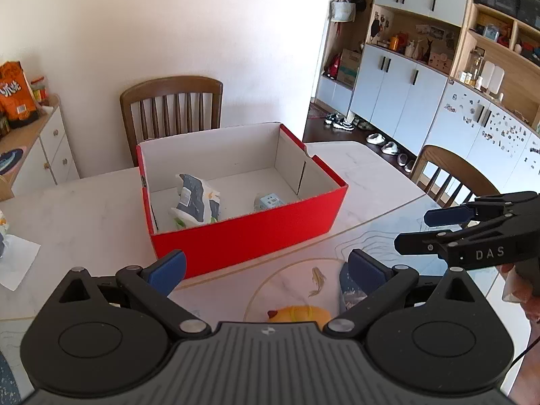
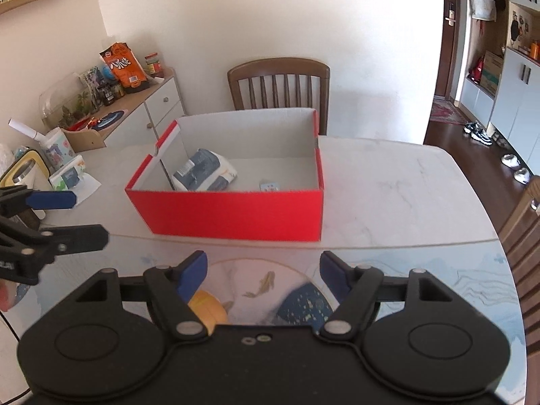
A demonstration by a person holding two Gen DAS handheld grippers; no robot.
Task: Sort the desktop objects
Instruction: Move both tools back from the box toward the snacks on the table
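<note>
A red cardboard box (image 1: 249,236) (image 2: 236,212) stands open on the marble table. Inside lie a blue-and-white soft pack (image 1: 195,202) (image 2: 202,170) and a small pale blue packet (image 1: 268,200) (image 2: 269,186). Near the table's front edge sit a yellow rounded toy (image 1: 297,314) (image 2: 207,307) and a dark blue speckled packet (image 1: 351,290) (image 2: 303,307). My left gripper (image 1: 266,271) (image 2: 89,216) hovers over them, open wide and empty. My right gripper (image 2: 263,271) (image 1: 413,231) hangs beside it on the right, also open and holding nothing.
One wooden chair (image 1: 172,108) stands behind the table and another (image 1: 452,175) at its right. A sideboard (image 2: 135,111) with an orange snack bag (image 2: 123,64) is at the left. A tissue pack (image 2: 69,173) on white paper lies at the table's left.
</note>
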